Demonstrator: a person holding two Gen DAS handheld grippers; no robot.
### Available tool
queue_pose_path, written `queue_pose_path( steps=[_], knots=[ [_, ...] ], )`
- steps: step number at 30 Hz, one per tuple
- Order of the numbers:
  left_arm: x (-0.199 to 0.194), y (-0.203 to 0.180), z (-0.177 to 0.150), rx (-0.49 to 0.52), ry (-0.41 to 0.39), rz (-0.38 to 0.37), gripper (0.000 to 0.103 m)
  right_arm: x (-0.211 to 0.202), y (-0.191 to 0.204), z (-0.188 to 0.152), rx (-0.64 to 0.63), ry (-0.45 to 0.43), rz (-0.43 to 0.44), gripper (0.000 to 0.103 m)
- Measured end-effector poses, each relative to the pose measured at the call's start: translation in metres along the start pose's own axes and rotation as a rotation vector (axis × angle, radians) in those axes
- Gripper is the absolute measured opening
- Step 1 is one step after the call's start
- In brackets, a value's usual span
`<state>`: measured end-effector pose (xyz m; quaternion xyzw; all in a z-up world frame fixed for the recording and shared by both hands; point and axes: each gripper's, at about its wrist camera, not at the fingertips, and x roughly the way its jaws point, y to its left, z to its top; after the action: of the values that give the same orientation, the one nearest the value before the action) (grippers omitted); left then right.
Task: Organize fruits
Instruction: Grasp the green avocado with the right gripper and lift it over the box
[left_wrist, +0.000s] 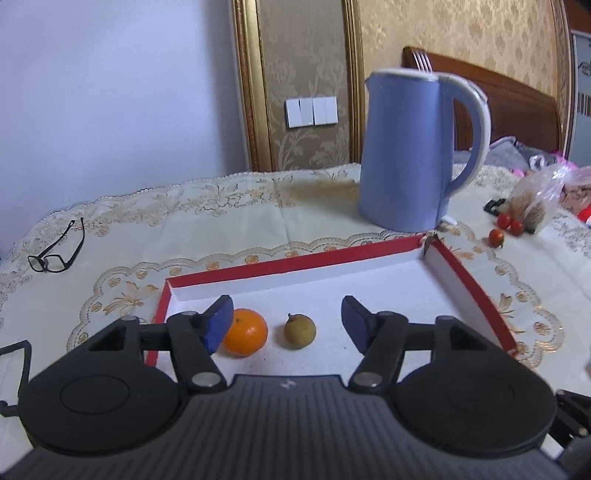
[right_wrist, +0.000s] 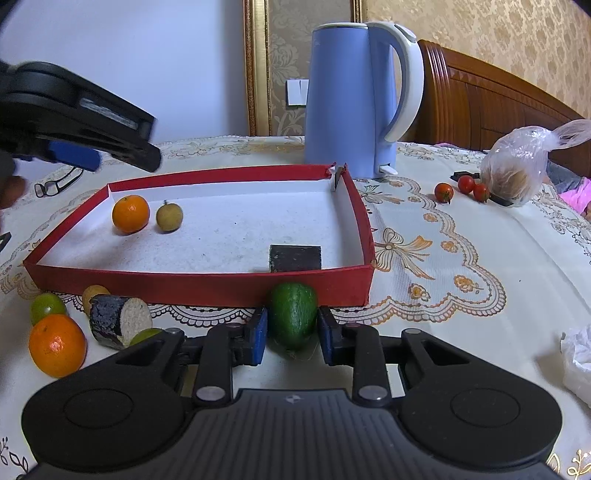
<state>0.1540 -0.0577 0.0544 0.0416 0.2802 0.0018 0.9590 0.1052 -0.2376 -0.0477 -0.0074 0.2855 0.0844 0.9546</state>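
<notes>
Tabletop (right_wrist: 461, 332) seen under embroidered cloth. Red tray (right_wrist: 199, 286) set just ahead of right hand-held gripper (right_wrist: 292, 338); orange (left_wrist: 245, 332) and small brown fruit (left_wrist: 300, 331) already laid inside, below and ahead of left hand-held gripper (left_wrist: 286, 325), whose jaws are held apart, nothing between. Right jaws clamped on green avocado-like fruit (right_wrist: 293, 314) against tray's near wall. Left of it, second orange (right_wrist: 57, 345), green fruits, dark cut roll unsorted. Three tomatoes (right_wrist: 443, 192) lie well right. Bag contents unclear.
</notes>
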Motion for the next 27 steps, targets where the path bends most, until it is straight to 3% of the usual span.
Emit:
queue_pose_path(
  steps=[12, 14, 21, 27],
  knots=[
    [-0.047, 0.048, -0.033, -0.141, -0.052, 0.05, 0.101, -0.007, -0.001, 0.0, 0.003, -0.013, 0.009, 0.028],
    [-0.051, 0.055, -0.041, -0.157, -0.053, 0.068, 0.103, -0.013, -0.001, 0.001, -0.005, -0.027, 0.012, 0.028],
    [-0.058, 0.074, -0.058, -0.213, -0.032, 0.028, 0.103, -0.027, 0.006, 0.012, -0.022, -0.073, 0.048, 0.028],
    [-0.06, 0.071, -0.07, -0.181, -0.024, 0.059, 0.103, -0.021, 0.012, 0.028, -0.052, -0.093, 0.063, 0.028]
  ],
)
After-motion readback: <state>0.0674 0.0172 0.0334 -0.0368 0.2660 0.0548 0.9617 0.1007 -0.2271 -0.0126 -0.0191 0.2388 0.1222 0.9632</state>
